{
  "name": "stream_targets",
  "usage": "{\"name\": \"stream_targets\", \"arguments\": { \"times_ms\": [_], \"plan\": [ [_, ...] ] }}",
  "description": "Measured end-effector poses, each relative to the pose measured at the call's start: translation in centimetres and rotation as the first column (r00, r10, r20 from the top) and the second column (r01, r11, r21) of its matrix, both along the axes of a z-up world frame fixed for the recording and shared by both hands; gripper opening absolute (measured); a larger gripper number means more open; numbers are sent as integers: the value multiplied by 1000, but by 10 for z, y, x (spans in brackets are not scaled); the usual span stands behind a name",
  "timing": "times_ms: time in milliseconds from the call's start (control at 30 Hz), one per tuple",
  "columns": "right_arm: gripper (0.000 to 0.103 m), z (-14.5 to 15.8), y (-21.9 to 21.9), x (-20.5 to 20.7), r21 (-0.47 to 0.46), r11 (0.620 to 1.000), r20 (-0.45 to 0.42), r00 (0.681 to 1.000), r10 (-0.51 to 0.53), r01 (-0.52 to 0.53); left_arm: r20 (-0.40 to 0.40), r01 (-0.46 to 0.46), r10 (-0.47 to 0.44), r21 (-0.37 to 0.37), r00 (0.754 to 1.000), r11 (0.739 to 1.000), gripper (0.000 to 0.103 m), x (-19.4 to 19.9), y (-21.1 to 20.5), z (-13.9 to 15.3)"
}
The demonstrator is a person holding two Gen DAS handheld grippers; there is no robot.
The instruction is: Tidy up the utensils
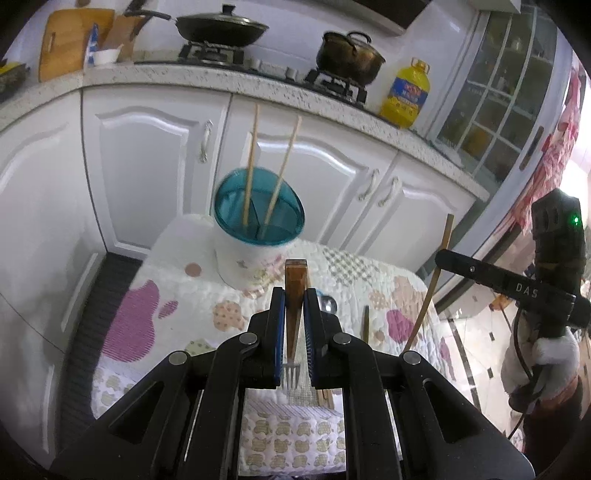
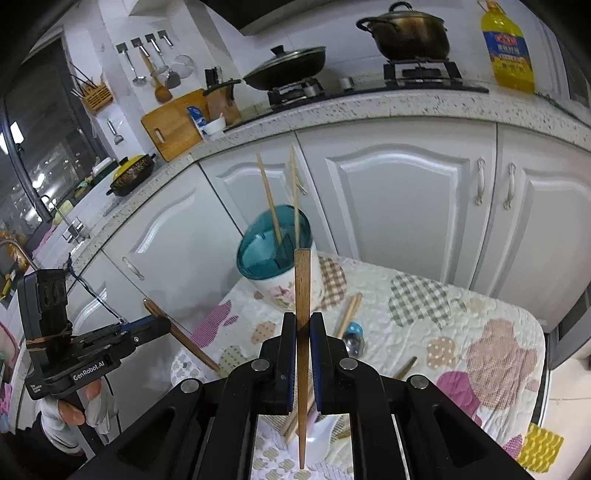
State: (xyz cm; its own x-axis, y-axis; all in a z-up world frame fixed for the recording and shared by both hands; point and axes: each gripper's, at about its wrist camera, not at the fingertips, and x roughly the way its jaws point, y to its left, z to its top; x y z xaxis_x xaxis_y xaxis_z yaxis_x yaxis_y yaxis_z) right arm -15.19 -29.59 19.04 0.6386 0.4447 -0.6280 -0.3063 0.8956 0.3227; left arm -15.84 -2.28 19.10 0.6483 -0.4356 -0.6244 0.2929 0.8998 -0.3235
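Observation:
A white utensil holder with a teal divided top (image 1: 258,214) (image 2: 275,247) stands at the far side of the quilted table and holds two wooden chopsticks (image 1: 250,166) (image 2: 269,197). My left gripper (image 1: 294,299) is shut on a wooden-handled fork (image 1: 295,280), tines toward the camera, just in front of the holder. My right gripper (image 2: 303,321) is shut on a single wooden chopstick (image 2: 303,288), held upright in front of the holder. More chopsticks (image 2: 349,314), a metal spoon (image 2: 354,341) and a white spoon (image 2: 321,434) lie on the table.
The quilt-covered table (image 2: 461,332) stands before white kitchen cabinets (image 1: 155,155). Above them a counter carries a wok (image 1: 221,27), a pot (image 1: 349,55), an oil bottle (image 1: 406,92) and a cutting board (image 2: 173,125). A yellow cloth (image 2: 539,446) lies at the table's right corner.

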Motion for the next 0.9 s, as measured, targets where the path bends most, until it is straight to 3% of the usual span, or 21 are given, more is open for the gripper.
{"name": "stream_targets", "arguments": {
  "times_ms": [300, 600, 767, 900],
  "plan": [
    [7, 34, 21, 22, 22, 999, 57, 998, 32, -33, 98, -53, 54, -14, 994, 998, 8, 14, 25, 52],
    [7, 84, 42, 67, 26, 1000, 154, 988, 13, -17, 193, -109, 107, -2, 975, 994, 8, 67, 28, 101],
    [7, 100, 55, 102, 34, 999, 195, 981, -22, 15, 209, -114, 109, 10, 972, 993, 8, 102, 16, 106],
    [7, 100, 66, 126, -12, 999, 221, 975, -30, 33, 190, -118, 109, 39, 976, 992, 8, 130, 6, 94]
  ]
}}
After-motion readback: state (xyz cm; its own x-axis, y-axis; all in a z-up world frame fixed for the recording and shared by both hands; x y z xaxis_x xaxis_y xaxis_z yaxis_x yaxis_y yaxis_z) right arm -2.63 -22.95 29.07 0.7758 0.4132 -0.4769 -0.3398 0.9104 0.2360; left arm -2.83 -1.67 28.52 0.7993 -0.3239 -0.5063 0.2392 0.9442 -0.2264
